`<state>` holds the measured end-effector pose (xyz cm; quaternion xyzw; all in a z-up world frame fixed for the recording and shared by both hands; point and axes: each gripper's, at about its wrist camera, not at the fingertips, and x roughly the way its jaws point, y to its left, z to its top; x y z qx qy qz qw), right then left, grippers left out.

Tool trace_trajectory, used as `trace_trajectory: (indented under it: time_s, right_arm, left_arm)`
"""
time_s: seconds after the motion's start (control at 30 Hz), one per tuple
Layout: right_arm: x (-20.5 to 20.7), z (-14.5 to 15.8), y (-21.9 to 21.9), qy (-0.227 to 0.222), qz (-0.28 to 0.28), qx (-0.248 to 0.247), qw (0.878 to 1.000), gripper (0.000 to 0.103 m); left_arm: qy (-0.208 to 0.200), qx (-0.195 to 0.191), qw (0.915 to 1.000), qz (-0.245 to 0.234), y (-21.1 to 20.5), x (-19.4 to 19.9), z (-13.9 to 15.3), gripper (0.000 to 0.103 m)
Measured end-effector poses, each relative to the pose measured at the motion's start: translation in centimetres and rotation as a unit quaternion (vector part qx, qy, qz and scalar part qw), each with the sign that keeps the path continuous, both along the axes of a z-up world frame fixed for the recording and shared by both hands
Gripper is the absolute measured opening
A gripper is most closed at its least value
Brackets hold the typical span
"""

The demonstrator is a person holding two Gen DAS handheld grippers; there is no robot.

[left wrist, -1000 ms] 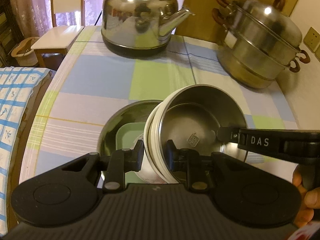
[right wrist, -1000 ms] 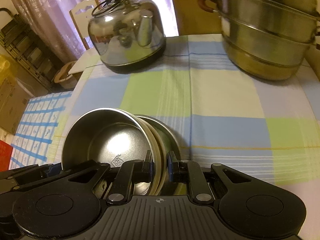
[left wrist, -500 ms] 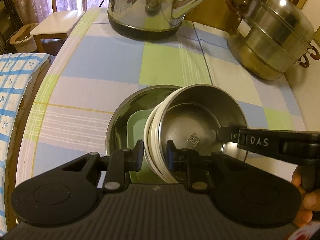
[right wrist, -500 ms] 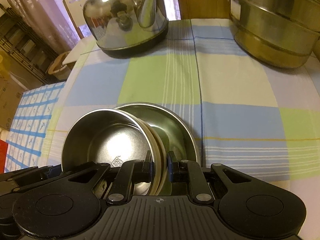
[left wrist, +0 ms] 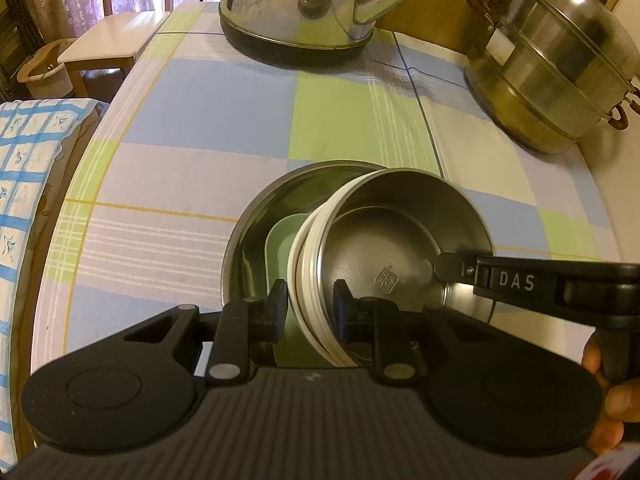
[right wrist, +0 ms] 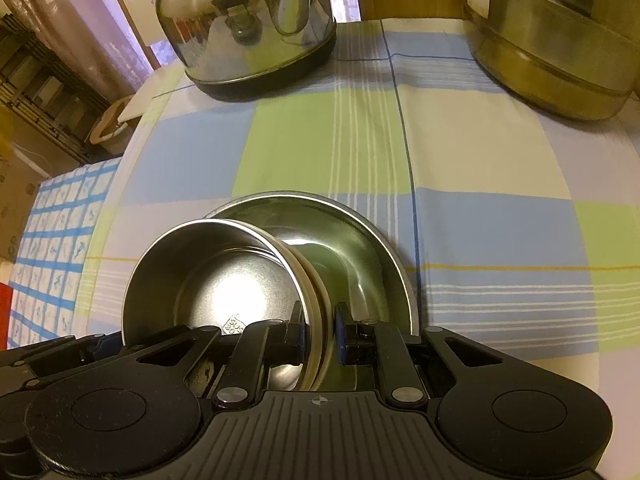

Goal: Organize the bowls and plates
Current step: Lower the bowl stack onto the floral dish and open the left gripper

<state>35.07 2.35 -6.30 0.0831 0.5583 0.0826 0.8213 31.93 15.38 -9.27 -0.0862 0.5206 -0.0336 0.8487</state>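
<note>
Item: small steel bowl [left wrist: 400, 240], cream-banded at the rim, stamped on its floor. Position: held tilted, mouth turned toward my right side, above the large steel bowl [left wrist: 280, 200], which rests on the checked tablecloth [left wrist: 200, 120]. A pale green dish [left wrist: 280, 240] lies inside the large bowl, partly hidden behind the small one; its shape I cannot make out fully.

Grip, left: my left gripper [left wrist: 310, 304] is clamped across the small bowl's rim, one finger outside the cream band, one inside the steel wall. Grip, right: my right gripper [right wrist: 318, 328] pinches the opposite stretch of the same rim the same way; in the left view its finger reaches in from the right to the bowl's inner wall. Both sets of tongs closed on the one bowl.

Governing relation: the small bowl sits directly ahead of both tongs and over the near half of the large bowl. My judgement: nesting calls for levelling the rim, then lowering onto the green dish.

Surroundings: kettle [left wrist: 304, 4] at the far edge; stacked steamer pot [left wrist: 548, 68] far right; both well apart from the bowls.
</note>
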Motion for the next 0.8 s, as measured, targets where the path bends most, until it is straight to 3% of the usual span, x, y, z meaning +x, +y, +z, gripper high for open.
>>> trace_trajectory:
  time_s: [0.4,0.5,0.8]
  right_arm:
    - [-0.13,-0.01,-0.68,0.013,-0.013,0.007,1.0,0.015]
    - [0.03,-0.14,-0.8,0.017,-0.018,0.012,1.0,0.015]
    - [-0.15,-0.17,-0.99,0.016,-0.017,0.015,1.0,0.015]
  left_arm:
    - [0.001,-0.004,0.9998,-0.017,-0.03,0.16,-0.03,0.021]
    - [0.002,-0.013,0.9998,-0.018,-0.04,0.3,-0.02,0.026]
    - [-0.005,-0.011,0.9997,-0.023,-0.1,0.14,-0.1,0.027]
